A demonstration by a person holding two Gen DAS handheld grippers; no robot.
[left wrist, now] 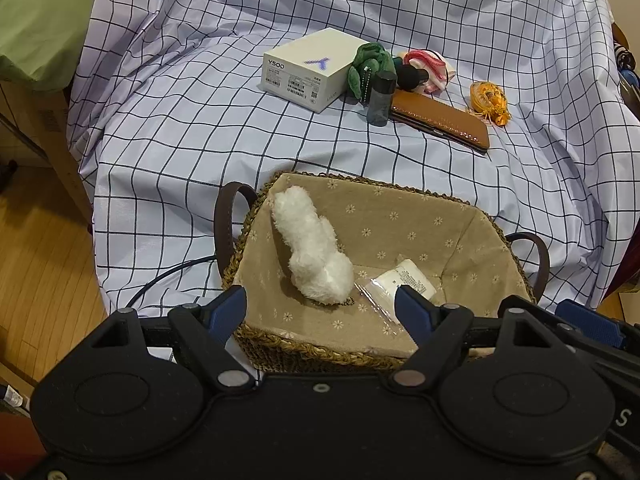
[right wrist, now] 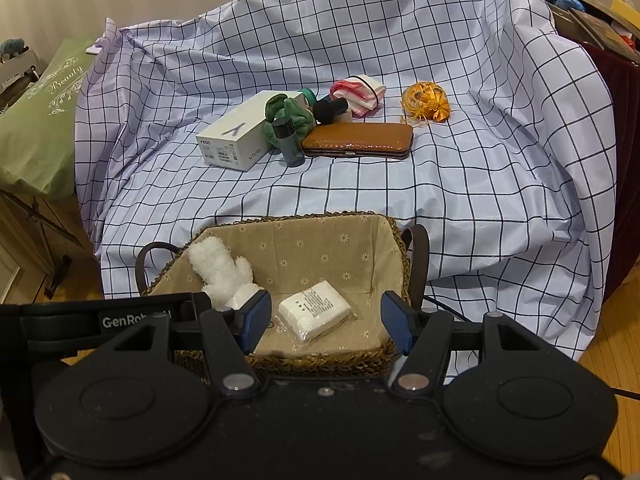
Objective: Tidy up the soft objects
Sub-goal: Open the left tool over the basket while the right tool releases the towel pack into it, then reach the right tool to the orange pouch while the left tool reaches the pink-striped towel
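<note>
We hover both grippers, left (left wrist: 320, 300) and right (right wrist: 324, 316), jaws released and empty, over the near basket (right wrist: 320, 360) already holding white plush (left wrist: 312, 248) and cotton pack (right wrist: 314, 310), green plush (right wrist: 286, 114) waiting far.

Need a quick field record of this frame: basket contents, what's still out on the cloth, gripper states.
basket: white plush toy, wrapped white pack
soft things on cloth: green plush, pink cloth roll, orange pouch
other things on cloth: white box, brown case, small dark bottle
left gripper: open, empty, over basket
right gripper: open, empty, over basket
</note>
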